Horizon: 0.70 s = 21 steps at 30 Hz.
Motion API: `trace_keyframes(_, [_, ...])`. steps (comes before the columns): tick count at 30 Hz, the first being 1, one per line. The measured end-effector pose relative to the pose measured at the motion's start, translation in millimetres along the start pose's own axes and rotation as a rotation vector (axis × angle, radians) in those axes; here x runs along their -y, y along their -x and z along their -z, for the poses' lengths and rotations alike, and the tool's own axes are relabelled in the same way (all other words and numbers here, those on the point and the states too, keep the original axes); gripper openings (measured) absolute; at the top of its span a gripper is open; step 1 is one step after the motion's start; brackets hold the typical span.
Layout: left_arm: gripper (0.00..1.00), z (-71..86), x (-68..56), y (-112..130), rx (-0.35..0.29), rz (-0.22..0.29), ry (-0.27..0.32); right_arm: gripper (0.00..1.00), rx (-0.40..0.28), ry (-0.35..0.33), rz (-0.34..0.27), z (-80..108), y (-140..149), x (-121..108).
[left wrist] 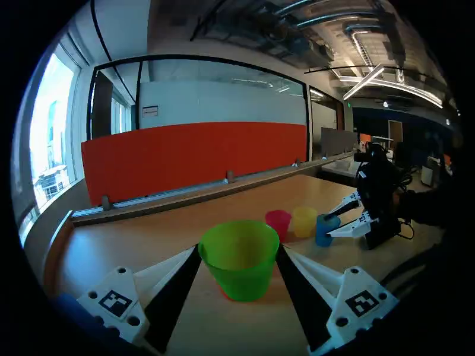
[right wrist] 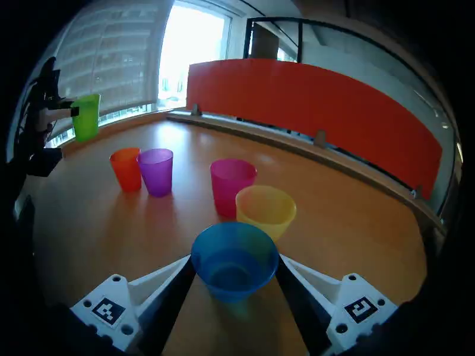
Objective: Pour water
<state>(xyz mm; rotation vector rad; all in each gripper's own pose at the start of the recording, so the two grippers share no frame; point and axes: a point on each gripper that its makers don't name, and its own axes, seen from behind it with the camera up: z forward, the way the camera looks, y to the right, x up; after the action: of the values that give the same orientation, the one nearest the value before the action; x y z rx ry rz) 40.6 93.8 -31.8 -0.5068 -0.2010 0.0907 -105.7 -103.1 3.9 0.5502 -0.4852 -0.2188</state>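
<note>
Your left gripper (left wrist: 238, 250) is closed partway on the green cup (left wrist: 239, 270), with both fingers pressing its sides. In the right gripper view that cup sits far left and seems lifted off the tabletop (right wrist: 356, 237), though the view there is dim. Your right gripper (right wrist: 234, 258) grips the blue cup (right wrist: 233, 270) the same way, just on the near side of the yellow cup (right wrist: 266, 209). A pink cup (right wrist: 231, 181), a purple cup (right wrist: 156, 169) and an orange cup (right wrist: 126, 168) stand farther off, upright.

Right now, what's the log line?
left claw: shut on green cup | right claw: shut on blue cup | on table: orange, purple, pink, yellow cups
</note>
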Motion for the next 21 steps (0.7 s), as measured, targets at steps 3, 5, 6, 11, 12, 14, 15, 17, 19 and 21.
trace_keyframes(3, [0.90,2.1,-1.8,1.7,0.002,-0.003,-0.003,0.93,-0.006,0.001,-0.009,0.0,-2.4,0.2])
trace_keyframes(5, [0.90,2.6,-4.2,3.4,0.003,-0.003,-0.001,0.93,-0.015,0.001,-0.017,1.2,-5.3,0.6])
trace_keyframes(6, [0.90,2.9,-5.2,4.2,0.003,-0.002,0.001,0.93,-0.019,0.001,-0.021,1.7,-6.6,0.8])
trace_keyframes(11, [0.90,4.9,-8.4,6.6,0.006,-0.008,0.005,0.93,-0.053,0.005,-0.024,7.2,-18.3,1.9])
trace_keyframes(12, [0.90,5.4,-8.8,6.7,0.006,-0.009,0.006,0.92,-0.061,0.007,-0.023,8.2,-20.8,2.1])
trace_keyframes(14, [0.90,6.6,-10.2,7.2,0.006,-0.013,0.009,0.93,-0.078,0.010,-0.022,10.5,-25.8,4.0])
trace_keyframes(15, [0.90,7.2,-10.8,7.4,0.006,-0.014,0.010,0.93,-0.086,0.011,-0.021,11.5,-28.2,4.8])
trace_keyframes(17, [0.90,8.3,-11.7,7.5,0.007,-0.018,0.012,0.93,-0.102,0.013,-0.021,13.6,-33.0,7.6])
trace_keyframes(19, [0.90,9.2,-12.2,8.1,0.007,-0.022,0.013,0.93,-0.120,0.014,-0.021,15.4,-37.8,10.4])
trace_keyframes(21, [0.90,10.0,-12.5,9.0,0.006,-0.026,0.011,0.93,-0.140,0.016,-0.021,17.2,-43.2,13.4])
